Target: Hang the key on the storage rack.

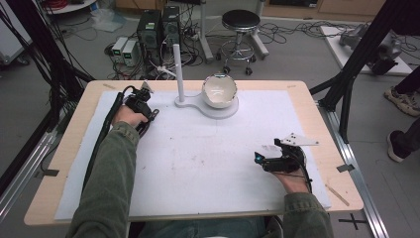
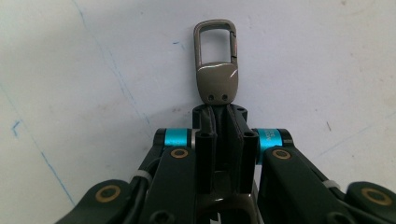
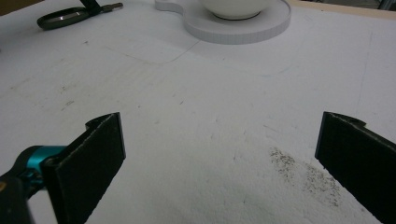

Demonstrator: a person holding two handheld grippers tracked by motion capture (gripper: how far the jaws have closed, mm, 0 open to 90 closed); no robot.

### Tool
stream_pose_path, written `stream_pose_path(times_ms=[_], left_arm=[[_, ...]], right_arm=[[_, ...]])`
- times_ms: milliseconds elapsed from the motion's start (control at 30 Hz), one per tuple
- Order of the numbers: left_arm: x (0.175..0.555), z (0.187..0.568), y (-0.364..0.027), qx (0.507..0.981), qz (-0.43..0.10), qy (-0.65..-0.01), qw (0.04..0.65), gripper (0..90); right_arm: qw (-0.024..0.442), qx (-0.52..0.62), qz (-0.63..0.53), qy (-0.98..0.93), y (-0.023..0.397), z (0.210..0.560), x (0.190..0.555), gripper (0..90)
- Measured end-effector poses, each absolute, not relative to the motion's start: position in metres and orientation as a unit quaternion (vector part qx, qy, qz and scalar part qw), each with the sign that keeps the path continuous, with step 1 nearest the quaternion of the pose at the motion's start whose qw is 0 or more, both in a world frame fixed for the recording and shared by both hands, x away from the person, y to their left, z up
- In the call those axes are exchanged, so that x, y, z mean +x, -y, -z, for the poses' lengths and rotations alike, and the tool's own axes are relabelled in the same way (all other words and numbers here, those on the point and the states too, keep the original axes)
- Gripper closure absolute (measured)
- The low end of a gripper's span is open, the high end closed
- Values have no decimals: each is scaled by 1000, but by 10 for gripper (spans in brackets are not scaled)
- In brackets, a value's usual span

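1. Leftmost, I see my left gripper (image 1: 148, 116) near the table's far left corner, its jaws clamped together on a dark strap that ends in a metal clasp (image 2: 216, 63).
2. From the left gripper view, I read the clasp as a grey-brown snap hook lying flat on the white mat (image 1: 198, 163), sticking out just past the closed jaw tips.
3. Moving right, I find a white stand (image 1: 208, 106) at the far middle of the mat, with an upright post (image 1: 179, 69) and a white bowl (image 1: 219, 90) tipped on its round base.
4. Farthest right, my right gripper (image 1: 258, 157) rests near the mat's right edge, well apart from the clasp; its jaws stand wide apart over bare mat, holding nothing.
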State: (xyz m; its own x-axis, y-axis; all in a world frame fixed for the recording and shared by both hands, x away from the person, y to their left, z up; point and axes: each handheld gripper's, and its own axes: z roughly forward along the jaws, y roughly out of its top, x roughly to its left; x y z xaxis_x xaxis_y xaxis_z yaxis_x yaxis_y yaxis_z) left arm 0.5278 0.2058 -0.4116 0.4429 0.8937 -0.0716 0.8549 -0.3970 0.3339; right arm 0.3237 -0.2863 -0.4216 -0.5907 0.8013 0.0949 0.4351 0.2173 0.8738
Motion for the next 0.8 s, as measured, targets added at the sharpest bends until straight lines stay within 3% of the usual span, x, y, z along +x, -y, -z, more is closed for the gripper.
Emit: stream_pose_path(times_ms=[300, 800], left_arm=[[519, 400, -201, 863, -96, -470, 158, 822], [491, 348, -212, 855, -101, -439, 258, 822]], right_arm=[[194, 410, -475, -754, 285, 421, 325, 6], [191, 412, -483, -749, 286, 420, 324, 6]])
